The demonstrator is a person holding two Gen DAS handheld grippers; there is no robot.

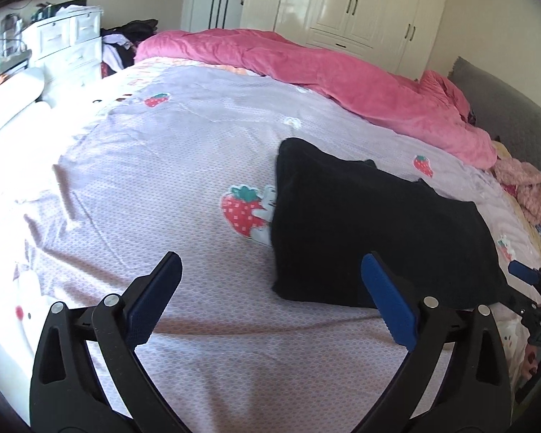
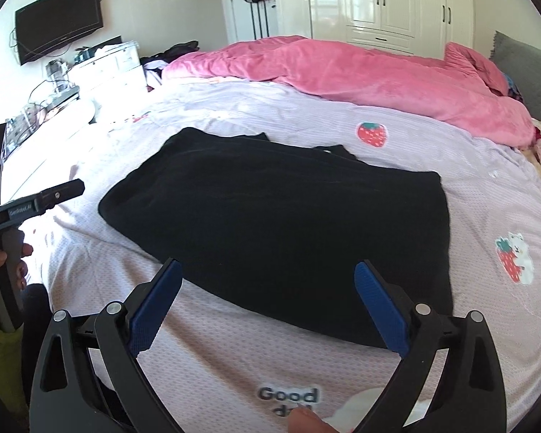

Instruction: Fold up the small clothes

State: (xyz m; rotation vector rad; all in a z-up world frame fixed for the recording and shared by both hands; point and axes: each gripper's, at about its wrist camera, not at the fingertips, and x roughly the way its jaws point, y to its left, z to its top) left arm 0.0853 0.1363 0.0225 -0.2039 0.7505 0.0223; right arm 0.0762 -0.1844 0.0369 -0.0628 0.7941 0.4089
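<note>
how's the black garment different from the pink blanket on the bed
The black garment lies flat and spread near the front of the bed; the pink blanket is bunched in a rumpled heap along the far side. The garment looks much smaller, covering only a patch of the lilac strawberry sheet, while the blanket runs nearly the whole width of the bed. Both rest on that sheet, and neither is gripped.

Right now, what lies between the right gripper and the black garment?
Only bare lilac bedsheet lies between the right gripper and the black garment, seen in the right wrist view.
</note>
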